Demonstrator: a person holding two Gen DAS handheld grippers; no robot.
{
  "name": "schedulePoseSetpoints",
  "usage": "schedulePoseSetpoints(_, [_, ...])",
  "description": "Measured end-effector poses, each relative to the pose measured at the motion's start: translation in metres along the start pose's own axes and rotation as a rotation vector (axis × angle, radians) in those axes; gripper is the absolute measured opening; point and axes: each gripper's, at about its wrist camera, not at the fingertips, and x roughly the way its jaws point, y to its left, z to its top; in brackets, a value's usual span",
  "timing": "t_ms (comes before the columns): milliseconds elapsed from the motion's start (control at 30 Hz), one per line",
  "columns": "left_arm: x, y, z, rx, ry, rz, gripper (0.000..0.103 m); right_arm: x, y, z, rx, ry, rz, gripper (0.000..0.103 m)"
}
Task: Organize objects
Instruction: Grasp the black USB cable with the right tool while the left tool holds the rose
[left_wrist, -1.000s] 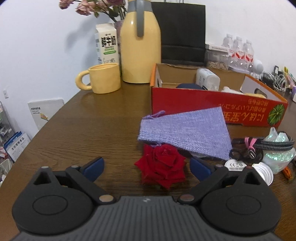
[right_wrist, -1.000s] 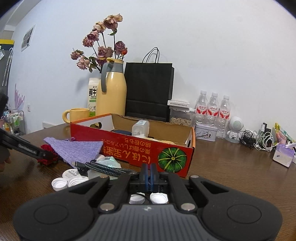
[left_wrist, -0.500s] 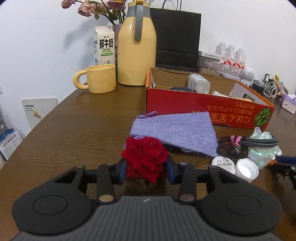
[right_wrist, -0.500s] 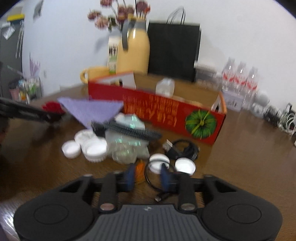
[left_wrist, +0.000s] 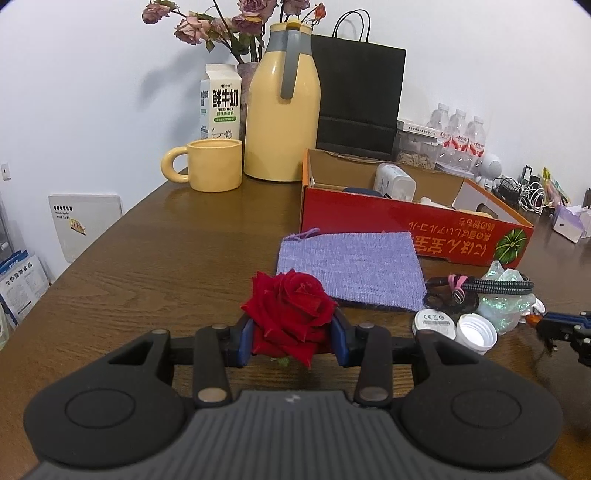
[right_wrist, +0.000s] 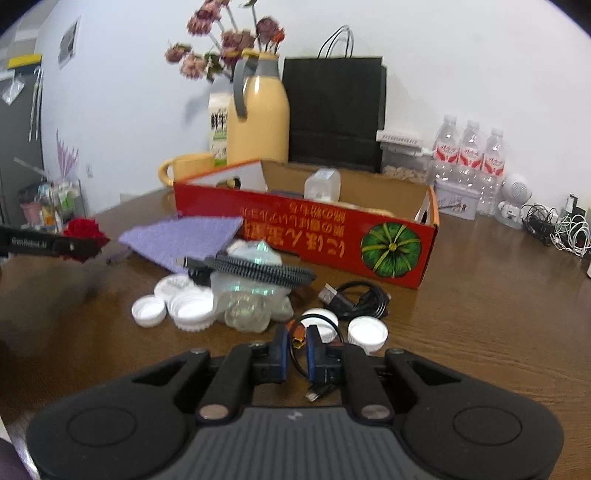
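A red rose (left_wrist: 291, 306) is clamped between the blue pads of my left gripper (left_wrist: 293, 334), just above the wooden table (left_wrist: 166, 266). In the right wrist view the rose (right_wrist: 83, 230) shows at far left. My right gripper (right_wrist: 297, 347) is shut on a small orange connector (right_wrist: 297, 338) of a thin black cable, low over the table by the white caps (right_wrist: 367, 332). Its tip (left_wrist: 543, 321) reaches in at the right edge of the left wrist view. Behind stands the red cardboard box (left_wrist: 388, 218), with a few items inside.
A purple woven pouch (left_wrist: 351, 269) lies before the box. A braided cable (left_wrist: 491, 285), a clear crinkled bag (left_wrist: 506, 306), several white caps (left_wrist: 476, 330) and a black USB cable (right_wrist: 354, 299) clutter the middle. Yellow jug (left_wrist: 282, 110), mug (left_wrist: 214, 170), milk carton and black bag line the back.
My left jaws closed on the rose and lifted it a little off the table. My right gripper tipped down over the caps and took hold of the orange connector.
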Motion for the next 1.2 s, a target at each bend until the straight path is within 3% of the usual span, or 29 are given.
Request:
schedulePoseSetpoints(167, [-0.002,-0.001,-0.003,0.000,0.003,-0.008,0.042,0.008,0.001,-0.003,-0.018,0.062,0.015,0.012])
schedulePoseSetpoints(467, [-0.005,-0.003,-0.005,0.004,0.007,-0.019,0.042,0.007,-0.004,-0.004,0.003,0.061,0.023,0.017])
schedulePoseSetpoints(567, [-0.008,-0.005,-0.005,0.007,0.005,-0.024,0.042,0.003,-0.001,-0.005,-0.018,0.062,0.021,0.029])
schedulePoseSetpoints(667, [-0.010,-0.005,-0.006,0.010,0.001,-0.025,0.042,-0.005,-0.002,-0.005,-0.031,0.042,0.003,0.033])
schedulePoseSetpoints(767, [-0.010,-0.006,-0.006,0.010,-0.001,-0.029,0.042,-0.010,-0.008,-0.005,-0.028,0.024,-0.036,0.056])
schedulePoseSetpoints(800, [-0.010,-0.007,-0.006,0.011,-0.002,-0.032,0.042,-0.010,-0.011,-0.005,-0.023,0.026,-0.045,0.058])
schedulePoseSetpoints(1000, [-0.013,-0.007,-0.006,0.011,-0.006,-0.033,0.042,-0.008,-0.030,-0.007,0.080,0.026,-0.076,0.056])
schedulePoseSetpoints(1200, [-0.016,-0.006,-0.006,0.008,-0.012,-0.033,0.042,-0.008,-0.039,-0.001,0.180,-0.015,-0.029,0.052])
